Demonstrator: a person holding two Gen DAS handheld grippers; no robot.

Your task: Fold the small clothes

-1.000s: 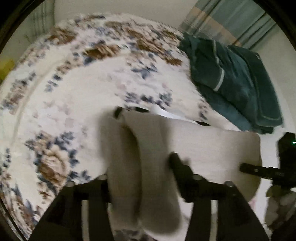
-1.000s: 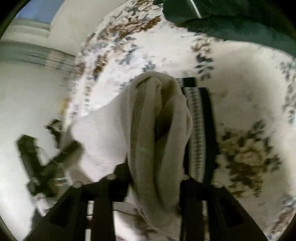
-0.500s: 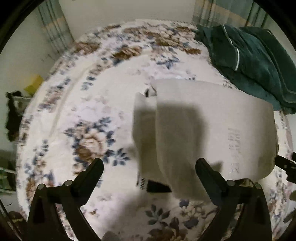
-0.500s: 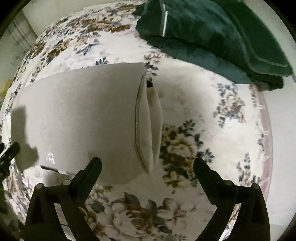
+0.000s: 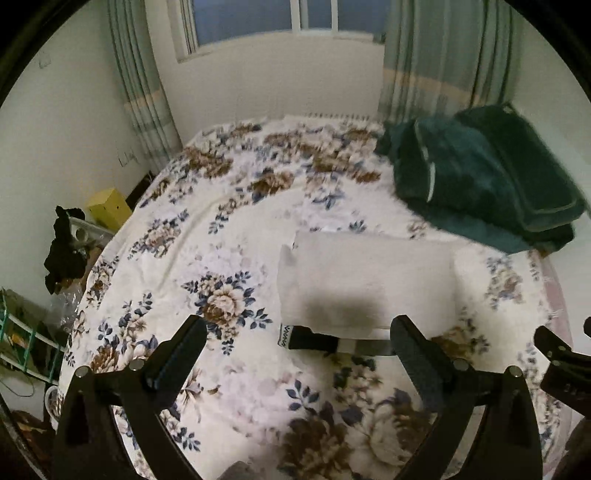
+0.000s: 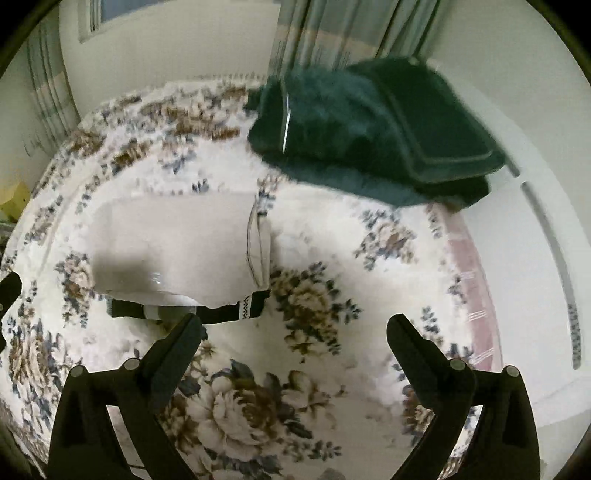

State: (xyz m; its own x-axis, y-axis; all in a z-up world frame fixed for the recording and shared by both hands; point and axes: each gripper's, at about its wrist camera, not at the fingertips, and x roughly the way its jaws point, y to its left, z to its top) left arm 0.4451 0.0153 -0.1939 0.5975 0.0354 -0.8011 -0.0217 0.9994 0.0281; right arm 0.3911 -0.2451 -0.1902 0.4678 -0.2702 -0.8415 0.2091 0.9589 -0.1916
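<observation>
Beige folded cloth garment (image 5: 365,280) now released, flat mid-frame on floral bedspread (image 5: 229,221); black waistband peeks below. Left gripper (image 5: 295,354), right gripper (image 6: 291,347) both spread, empty, pulled back. Fold looks done.

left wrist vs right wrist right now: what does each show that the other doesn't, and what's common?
Left wrist only: the window, a yellow box and clutter on a rack beside the bed, and part of the right claw at the frame's right edge.

Right wrist only: the bed's pink edge and the white wall beside it.

Both: the folded beige garment with its black waistband on the floral bedspread, the dark green blanket, curtains, and each view's own claw, left claw and right claw, open and empty.
</observation>
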